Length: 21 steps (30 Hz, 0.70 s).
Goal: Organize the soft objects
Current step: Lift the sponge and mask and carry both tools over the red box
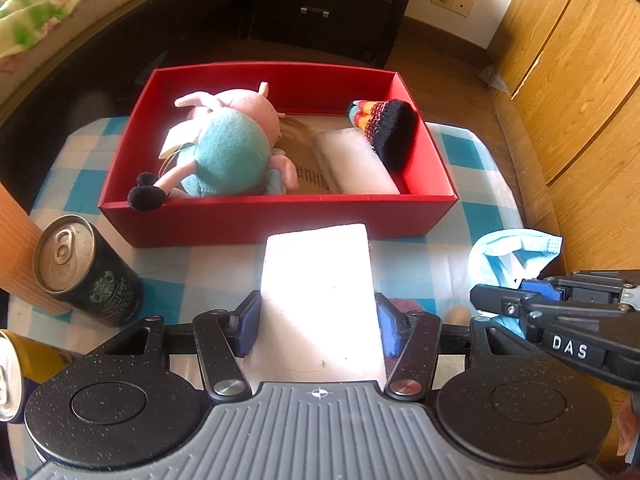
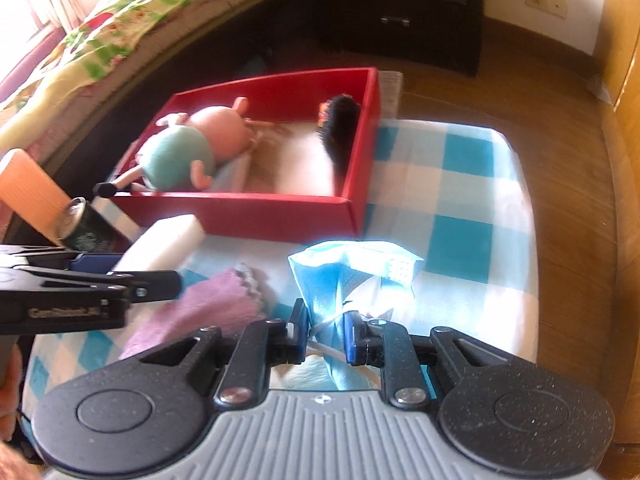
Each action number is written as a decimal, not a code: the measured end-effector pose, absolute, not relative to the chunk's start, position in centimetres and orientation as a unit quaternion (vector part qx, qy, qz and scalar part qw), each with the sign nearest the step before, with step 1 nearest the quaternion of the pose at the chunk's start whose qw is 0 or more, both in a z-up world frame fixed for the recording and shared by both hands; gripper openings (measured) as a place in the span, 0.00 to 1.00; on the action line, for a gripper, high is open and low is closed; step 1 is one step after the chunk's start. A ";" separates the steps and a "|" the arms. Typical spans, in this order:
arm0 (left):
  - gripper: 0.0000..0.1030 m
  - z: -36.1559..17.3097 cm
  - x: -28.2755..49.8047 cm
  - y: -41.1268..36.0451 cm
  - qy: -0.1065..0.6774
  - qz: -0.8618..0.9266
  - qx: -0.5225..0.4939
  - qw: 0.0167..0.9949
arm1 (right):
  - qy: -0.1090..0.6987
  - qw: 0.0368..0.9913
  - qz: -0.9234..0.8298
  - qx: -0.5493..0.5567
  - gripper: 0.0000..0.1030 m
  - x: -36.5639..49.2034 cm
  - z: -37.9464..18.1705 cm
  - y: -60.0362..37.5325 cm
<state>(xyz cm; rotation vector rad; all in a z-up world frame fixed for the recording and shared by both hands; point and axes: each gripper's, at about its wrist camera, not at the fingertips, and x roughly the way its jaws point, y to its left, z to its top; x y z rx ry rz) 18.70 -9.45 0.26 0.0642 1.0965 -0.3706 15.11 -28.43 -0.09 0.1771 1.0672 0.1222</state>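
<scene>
Left wrist view: a white foam block [image 1: 320, 296] is clamped between the fingers of the left gripper [image 1: 318, 326], held just short of the near wall of the red box [image 1: 280, 216] and not yet over it. Inside the box three soft things are already laid: a pink and teal plush toy [image 1: 228, 148] at the left, a second white foam block [image 1: 360, 160] lying along the floor of the box to the right of centre, and a black striped knit piece [image 1: 388, 132] against the right wall. That part of the sorting can be judged done.

In the right wrist view, a light blue face mask [image 2: 352, 276] is pinched between the fingers of the right gripper [image 2: 326, 336], its loose end resting on the checked cloth of the bench [image 2: 460, 208] in front of the box. A pink cloth [image 2: 208, 304] lies on the bench between the two grippers, touched by neither.

Three soft items therefore appear to be left: the held foam block, the held mask, and the pink cloth. Room for them is seen in the middle of the box.

At the left edge of the bench a dark drink can [image 1: 86, 272], a yellow can [image 1: 24, 372] and an orange ribbed cup [image 1: 16, 248] are seen standing; being hard, they are judged outside the task.
</scene>
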 end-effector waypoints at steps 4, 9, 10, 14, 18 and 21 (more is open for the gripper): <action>0.56 0.6 17.9 -9.2 0.514 -0.174 0.034 0.839 | 0.503 0.857 0.074 0.082 0.00 14.3 0.4 -27.4; 0.56 1.1 17.1 -9.0 0.510 -0.178 0.030 0.841 | 0.492 0.862 0.088 0.087 0.00 13.4 1.4 -26.6; 0.56 1.4 17.0 -8.9 0.507 -0.180 0.027 0.842 | 0.488 0.863 0.091 0.090 0.00 13.3 1.6 -26.5; 0.56 3.1 16.8 -8.3 0.488 -0.181 0.016 0.854 | 0.469 0.872 0.098 0.102 0.00 13.2 3.0 -26.1; 0.56 5.1 16.6 -7.8 0.466 -0.186 0.000 0.865 | 0.441 0.883 0.110 0.116 0.00 12.7 5.2 -26.0; 0.57 5.8 16.4 -7.8 0.456 -0.188 -0.002 0.870 | 0.423 0.890 0.120 0.118 0.00 11.6 6.5 -25.7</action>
